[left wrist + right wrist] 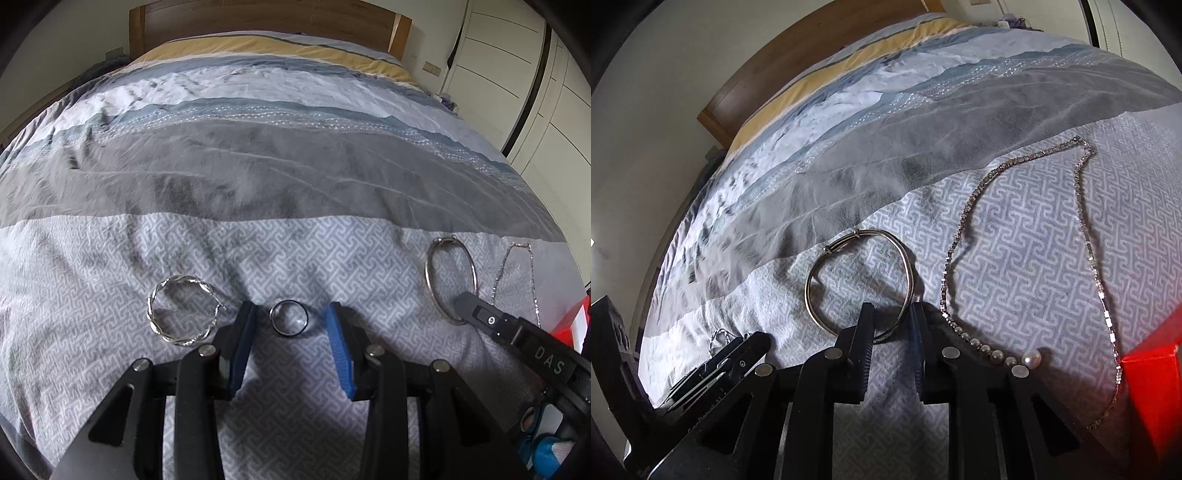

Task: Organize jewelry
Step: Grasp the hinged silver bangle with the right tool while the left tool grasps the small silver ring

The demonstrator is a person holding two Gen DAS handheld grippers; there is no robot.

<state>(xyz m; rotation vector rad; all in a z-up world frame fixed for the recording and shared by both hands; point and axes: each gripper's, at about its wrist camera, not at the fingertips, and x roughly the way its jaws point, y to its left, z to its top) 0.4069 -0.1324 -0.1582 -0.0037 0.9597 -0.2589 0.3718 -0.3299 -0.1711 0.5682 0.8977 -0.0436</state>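
Observation:
A small dark ring [288, 318] lies on the patterned bedspread between the blue pads of my left gripper [291, 317], which is open around it. A twisted silver bangle [183, 308] lies to its left. A plain silver bangle [450, 279] lies to the right; it also shows in the right wrist view [858, 282]. My right gripper [892, 314] is open with its jaws narrowly apart astride the bangle's near rim. A silver chain necklace with pearls [1027, 258] lies to the right of that bangle.
A red box [1152, 384] sits at the right edge of the bed. The left gripper's body [713, 369] shows at the lower left of the right wrist view. A wooden headboard [269, 14] and white wardrobe [517, 74] stand beyond.

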